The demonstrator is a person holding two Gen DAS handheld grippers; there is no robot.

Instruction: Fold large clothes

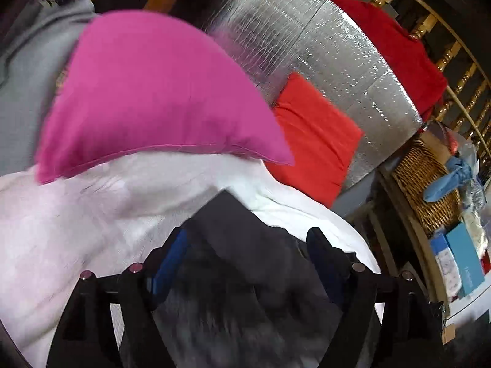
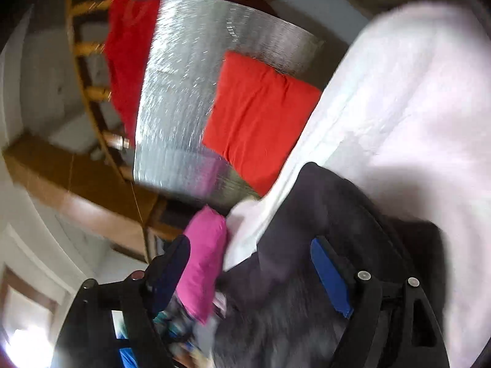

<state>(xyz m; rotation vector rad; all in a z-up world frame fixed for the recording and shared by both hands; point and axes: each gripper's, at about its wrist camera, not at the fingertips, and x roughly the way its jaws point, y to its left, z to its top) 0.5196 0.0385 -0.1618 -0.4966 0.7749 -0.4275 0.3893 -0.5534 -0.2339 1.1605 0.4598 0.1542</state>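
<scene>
A dark grey garment (image 1: 242, 276) lies bunched between the fingers of my left gripper (image 1: 248, 251), over a white garment (image 1: 92, 214). The left jaws stand wide apart with the dark cloth between them, not pinched. A magenta garment (image 1: 147, 92) lies on the white one beyond. In the right wrist view the same dark grey garment (image 2: 307, 245) sits between the wide-open fingers of my right gripper (image 2: 251, 263), beside the white garment (image 2: 399, 107) and a fold of the magenta garment (image 2: 202, 263). Both views are blurred by motion.
A silver foil-covered surface (image 1: 322, 46) (image 2: 184, 76) carries a folded orange-red cloth (image 1: 313, 135) (image 2: 260, 116). A red garment (image 1: 399, 43) hangs on wooden railing (image 1: 454, 52). A grey garment (image 1: 27, 76) lies at left. A wicker basket (image 1: 423, 178) and boxes stand at right.
</scene>
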